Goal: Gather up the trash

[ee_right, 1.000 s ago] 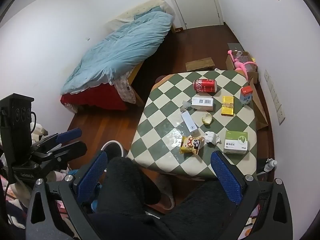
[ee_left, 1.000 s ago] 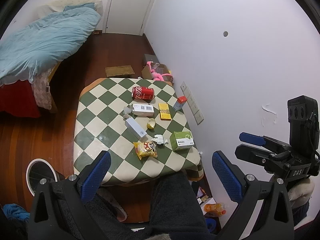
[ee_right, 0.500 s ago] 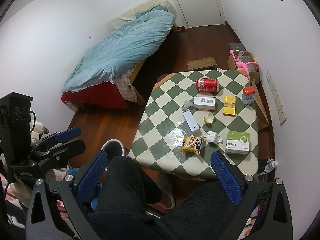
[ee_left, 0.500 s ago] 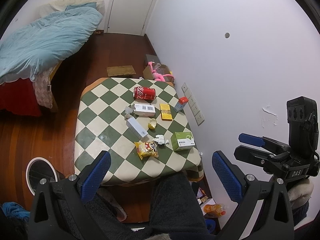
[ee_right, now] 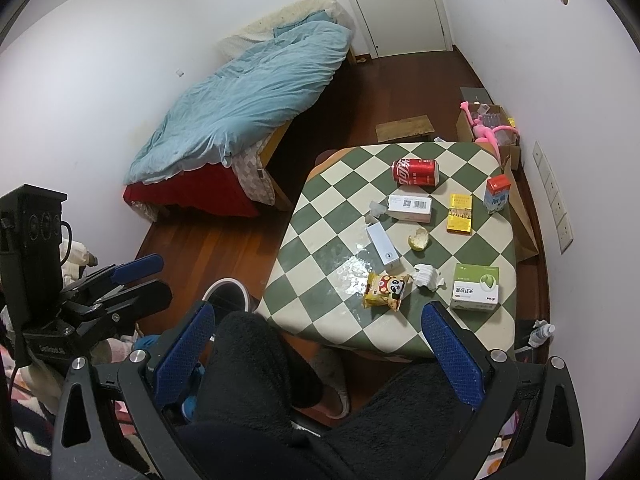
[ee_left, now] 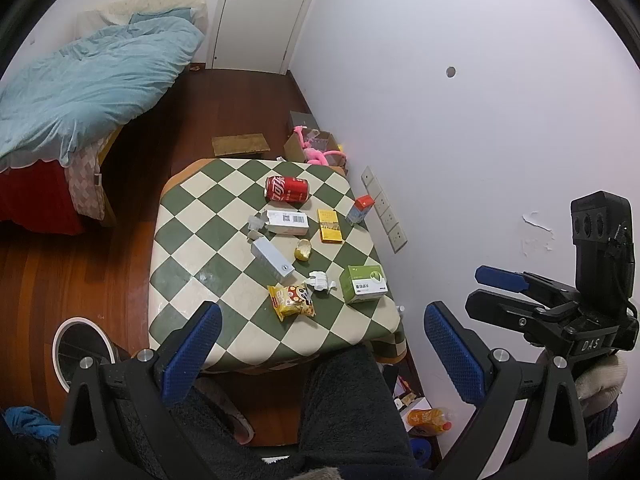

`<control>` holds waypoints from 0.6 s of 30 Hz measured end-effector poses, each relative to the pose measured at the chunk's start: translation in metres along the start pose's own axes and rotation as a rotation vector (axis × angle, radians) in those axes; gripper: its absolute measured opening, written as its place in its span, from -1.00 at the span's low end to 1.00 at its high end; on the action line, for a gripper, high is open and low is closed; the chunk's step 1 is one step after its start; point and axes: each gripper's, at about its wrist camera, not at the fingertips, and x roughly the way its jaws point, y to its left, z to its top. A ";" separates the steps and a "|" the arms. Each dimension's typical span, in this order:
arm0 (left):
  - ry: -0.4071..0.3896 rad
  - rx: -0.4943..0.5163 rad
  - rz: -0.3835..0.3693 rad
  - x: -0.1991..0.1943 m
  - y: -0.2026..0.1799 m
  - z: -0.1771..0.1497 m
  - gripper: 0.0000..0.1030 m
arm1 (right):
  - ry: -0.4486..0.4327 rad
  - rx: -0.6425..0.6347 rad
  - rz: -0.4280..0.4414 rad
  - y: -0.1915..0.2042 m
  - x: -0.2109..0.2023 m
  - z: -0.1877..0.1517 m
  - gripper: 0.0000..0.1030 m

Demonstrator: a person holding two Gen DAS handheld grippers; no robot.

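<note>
The left gripper has a black frame with triangular cut-outs, silver screws at the finger joints, and two fingers with blue dimpled pads. The right gripper is built alike, with blue pads and silver screws. Seen from the left wrist, its black body carries a boxy three-lens module and white "DAS" lettering. The person's legs wear fuzzy black trousers.

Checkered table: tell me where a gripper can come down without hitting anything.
The green-and-cream checkered table is bare along its left side, left of the long white box, and in the near-left corner below the yellow snack packet. The middle and right are crowded, from the red soda can down to the green-and-white box.
</note>
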 end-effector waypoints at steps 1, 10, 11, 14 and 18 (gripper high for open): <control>0.000 -0.001 -0.001 0.000 0.000 0.000 1.00 | -0.001 0.000 -0.001 0.001 0.000 0.000 1.00; 0.001 0.000 -0.001 0.000 0.000 0.000 1.00 | -0.001 0.000 0.001 0.000 0.001 0.001 1.00; 0.000 0.000 -0.001 0.000 0.000 0.000 1.00 | -0.001 -0.001 0.000 0.001 0.001 0.001 1.00; -0.001 0.000 -0.001 0.000 0.000 0.000 1.00 | -0.001 -0.001 0.000 0.000 0.000 0.000 1.00; -0.003 0.003 -0.001 0.000 -0.004 0.002 1.00 | 0.000 -0.002 0.000 0.000 0.000 0.000 1.00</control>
